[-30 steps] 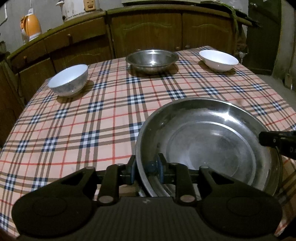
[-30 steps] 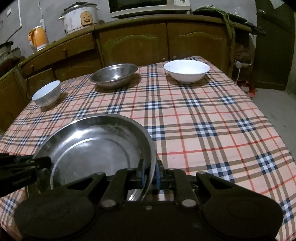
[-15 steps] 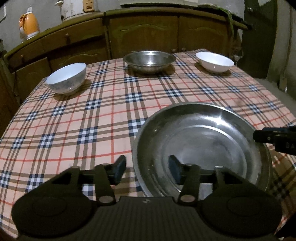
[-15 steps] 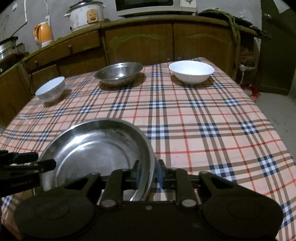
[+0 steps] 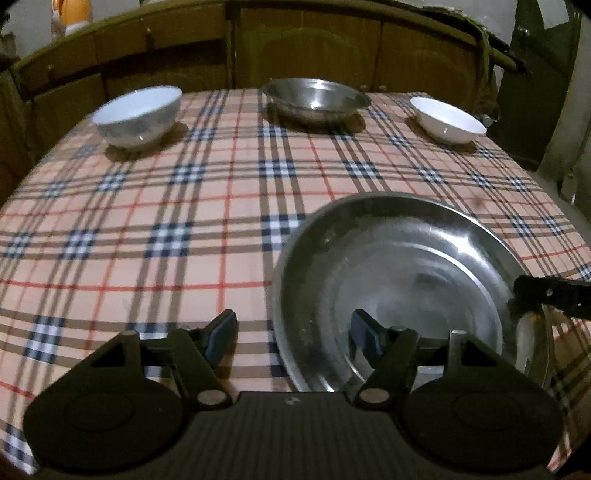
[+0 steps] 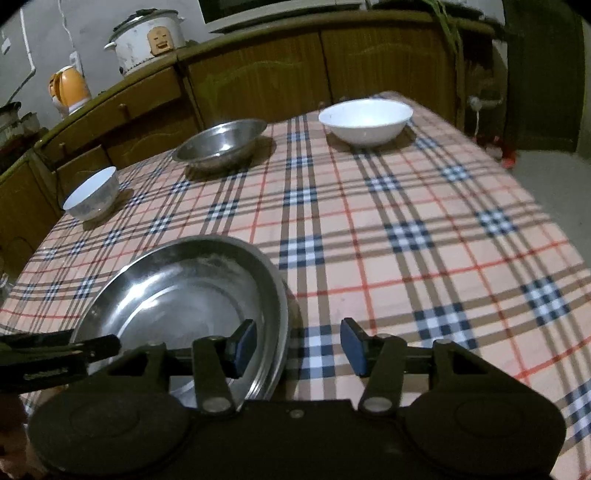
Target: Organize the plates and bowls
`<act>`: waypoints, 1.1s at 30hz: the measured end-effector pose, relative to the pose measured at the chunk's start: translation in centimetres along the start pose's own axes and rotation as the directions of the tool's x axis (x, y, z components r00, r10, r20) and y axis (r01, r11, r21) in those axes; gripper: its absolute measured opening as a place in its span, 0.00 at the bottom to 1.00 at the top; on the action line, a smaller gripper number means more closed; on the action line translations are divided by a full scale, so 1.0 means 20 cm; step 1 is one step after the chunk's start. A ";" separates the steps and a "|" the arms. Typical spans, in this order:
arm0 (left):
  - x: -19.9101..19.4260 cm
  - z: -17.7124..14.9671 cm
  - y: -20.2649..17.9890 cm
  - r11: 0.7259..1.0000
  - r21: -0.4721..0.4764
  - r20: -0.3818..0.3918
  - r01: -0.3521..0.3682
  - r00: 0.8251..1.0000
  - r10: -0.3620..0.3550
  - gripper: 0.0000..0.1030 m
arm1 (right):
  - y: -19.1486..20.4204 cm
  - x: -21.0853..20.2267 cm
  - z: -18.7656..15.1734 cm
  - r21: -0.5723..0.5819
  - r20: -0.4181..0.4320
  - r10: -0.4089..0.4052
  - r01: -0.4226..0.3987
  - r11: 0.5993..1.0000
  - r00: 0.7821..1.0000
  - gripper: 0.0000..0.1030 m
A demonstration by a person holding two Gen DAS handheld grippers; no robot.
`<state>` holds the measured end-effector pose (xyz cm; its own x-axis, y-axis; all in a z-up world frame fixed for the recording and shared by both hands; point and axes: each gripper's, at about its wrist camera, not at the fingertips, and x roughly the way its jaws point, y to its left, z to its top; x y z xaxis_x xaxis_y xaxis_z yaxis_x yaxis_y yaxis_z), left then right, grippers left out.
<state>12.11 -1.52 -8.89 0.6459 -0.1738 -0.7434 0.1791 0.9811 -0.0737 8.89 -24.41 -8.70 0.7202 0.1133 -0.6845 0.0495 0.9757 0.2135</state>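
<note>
Both grippers are spread wide here, nothing clamped in either one. The left gripper straddles the near left rim of the big steel plate, one blue pad outside over the cloth, the other pad over the plate's inside, neither pressing the metal. From the other side, the right gripper does the same at the plate's right rim: one pad over the inside, the other out over the checked cloth. The plate lies on the table at its near edge, between the two grippers, and looks flat on the cloth.

Across the table, along the far edge, three bowls stand well apart: a white bowl with a grey outside on the left, a steel bowl in the middle, and a shallow white bowl on the right. The right view shows the same row: grey-sided bowl, steel bowl, white bowl. Behind them run wooden cabinets, with a rice cooker and an orange kettle on top.
</note>
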 end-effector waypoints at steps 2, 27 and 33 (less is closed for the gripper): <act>0.02 0.00 -0.01 1.000 0.006 0.006 0.003 1.000 -0.003 0.67 | -0.01 0.02 -0.01 0.025 -0.016 0.025 -0.025 0.999 1.000 0.60; -0.15 0.10 -0.07 1.000 0.027 0.099 0.006 0.995 -0.008 0.34 | 0.05 -0.12 0.05 0.022 0.060 0.064 -0.065 0.998 0.996 0.25; -0.21 0.13 -0.05 1.000 0.029 0.128 -0.006 0.992 0.002 0.34 | 0.10 -0.17 0.08 0.000 0.089 0.073 -0.073 0.997 0.993 0.25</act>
<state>11.09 -1.99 -4.03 0.7358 -0.1814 -0.6525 0.1968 0.9792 -0.0503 7.64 -23.20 -4.80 0.7808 0.1667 -0.6021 -0.0032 0.9648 0.2630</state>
